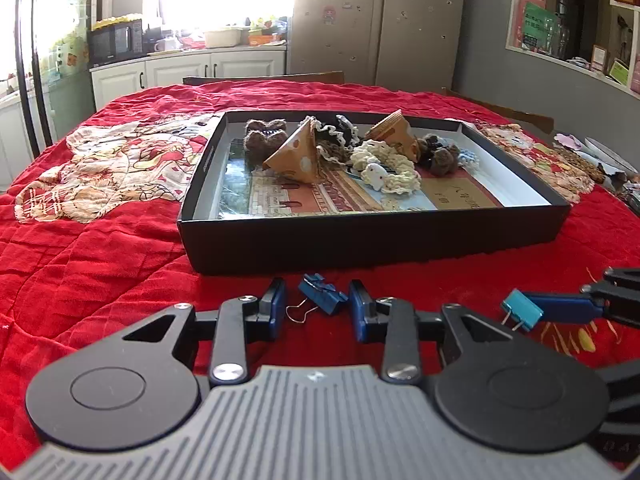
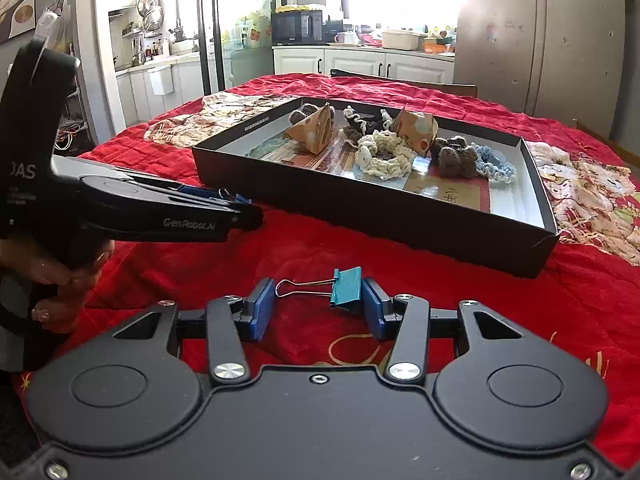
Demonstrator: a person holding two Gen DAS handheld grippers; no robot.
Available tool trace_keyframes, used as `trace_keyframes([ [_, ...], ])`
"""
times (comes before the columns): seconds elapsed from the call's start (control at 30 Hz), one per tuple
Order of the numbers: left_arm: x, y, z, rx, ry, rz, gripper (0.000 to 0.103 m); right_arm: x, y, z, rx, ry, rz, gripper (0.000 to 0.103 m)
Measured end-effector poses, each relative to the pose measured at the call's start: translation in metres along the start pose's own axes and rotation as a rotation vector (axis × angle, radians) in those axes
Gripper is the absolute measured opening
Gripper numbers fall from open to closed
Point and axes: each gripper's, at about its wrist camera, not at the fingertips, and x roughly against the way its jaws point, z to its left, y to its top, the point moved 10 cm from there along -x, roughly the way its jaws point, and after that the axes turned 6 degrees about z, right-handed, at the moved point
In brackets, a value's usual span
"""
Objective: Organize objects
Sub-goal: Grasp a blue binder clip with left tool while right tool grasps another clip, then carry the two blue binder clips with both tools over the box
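A blue binder clip lies on the red quilt between the open fingers of my left gripper. A teal binder clip with wire handles lies between the fingers of my right gripper, which spans it end to end; contact is unclear. It also shows in the left wrist view at the right gripper's fingertips. A black shallow box behind holds crocheted pieces and paper cones. The box also shows in the right wrist view.
The red quilt with a floral patch covers the table. Small clutter lies at the table's right edge. The left gripper body reaches in from the left of the right wrist view. Kitchen cabinets and a fridge stand behind.
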Motion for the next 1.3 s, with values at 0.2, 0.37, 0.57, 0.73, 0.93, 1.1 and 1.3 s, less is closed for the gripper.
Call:
trace_keyframes([
  [0.2, 0.005, -0.004, -0.005, -0.026, -0.014, 0.004, 0.037, 0.005, 0.003, -0.001, -0.001, -0.003, -0.012, 0.045],
  [0.37, 0.01, -0.003, -0.008, -0.034, -0.037, 0.005, 0.037, 0.012, 0.007, -0.002, -0.001, -0.005, -0.03, 0.045],
  [0.57, 0.023, 0.001, -0.017, -0.049, -0.078, -0.016, 0.037, 0.022, 0.016, -0.006, -0.004, -0.014, -0.061, 0.045],
  [0.73, 0.038, 0.012, -0.023, -0.058, -0.105, -0.057, 0.037, 0.033, 0.025, -0.013, -0.012, -0.029, -0.095, 0.045],
  [0.93, 0.049, 0.03, -0.018, -0.049, -0.104, -0.106, 0.037, 0.04, 0.037, -0.026, -0.032, -0.048, -0.123, 0.045],
  [1.1, 0.051, 0.047, -0.004, -0.039, -0.074, -0.141, 0.037, 0.042, 0.05, -0.041, -0.054, -0.072, -0.151, 0.045],
  [1.3, 0.037, 0.066, 0.012, -0.014, -0.051, -0.149, 0.037, 0.032, 0.069, -0.063, -0.088, -0.119, -0.173, 0.045],
])
